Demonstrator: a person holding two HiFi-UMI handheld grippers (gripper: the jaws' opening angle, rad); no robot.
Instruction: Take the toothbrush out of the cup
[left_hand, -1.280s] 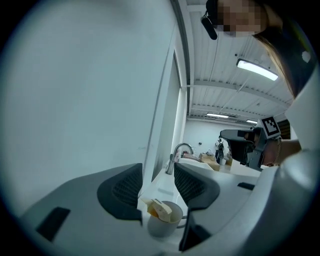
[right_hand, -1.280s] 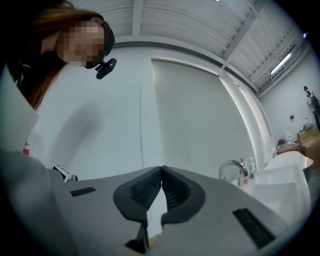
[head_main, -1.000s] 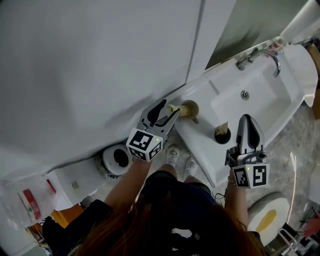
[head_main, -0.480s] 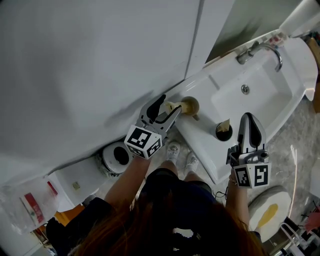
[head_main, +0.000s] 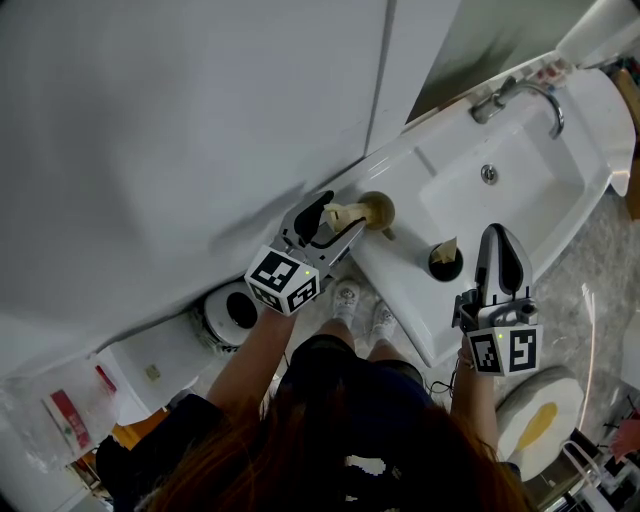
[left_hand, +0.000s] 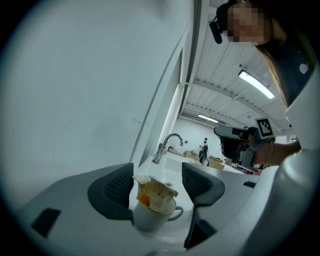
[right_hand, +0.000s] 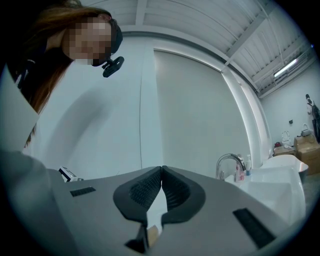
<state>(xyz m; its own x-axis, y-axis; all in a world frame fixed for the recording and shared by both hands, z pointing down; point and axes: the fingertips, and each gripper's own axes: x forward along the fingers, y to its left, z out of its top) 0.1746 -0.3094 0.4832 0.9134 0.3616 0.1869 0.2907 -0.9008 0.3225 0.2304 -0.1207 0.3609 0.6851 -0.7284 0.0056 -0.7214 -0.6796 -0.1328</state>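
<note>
A white mug (left_hand: 152, 216) stands on the sink's flat rim (head_main: 400, 250), near the wall. A tan and yellow wrapped toothbrush (left_hand: 156, 192) sticks out of it. My left gripper (left_hand: 157, 185) is at mug height, one jaw on each side of the wrapper; its jaws are opening and neither pad presses on it. In the head view the mug (head_main: 380, 210) sits just past the left gripper (head_main: 338, 220). My right gripper (head_main: 497, 243) is shut and empty at the sink's front edge, beside a dark cup (head_main: 445, 264).
The white basin (head_main: 540, 190) with its drain and chrome faucet (head_main: 520, 98) lies to the right. A white wall panel (head_main: 200, 130) runs close behind the mug. Below the sink are a round white thing (head_main: 232, 315), the person's shoes (head_main: 362, 310) and a white-and-yellow round thing (head_main: 535, 425).
The left gripper's jaws have spread wider around the wrapped toothbrush and the gripper has tilted slightly. The right gripper has stayed put and shut.
</note>
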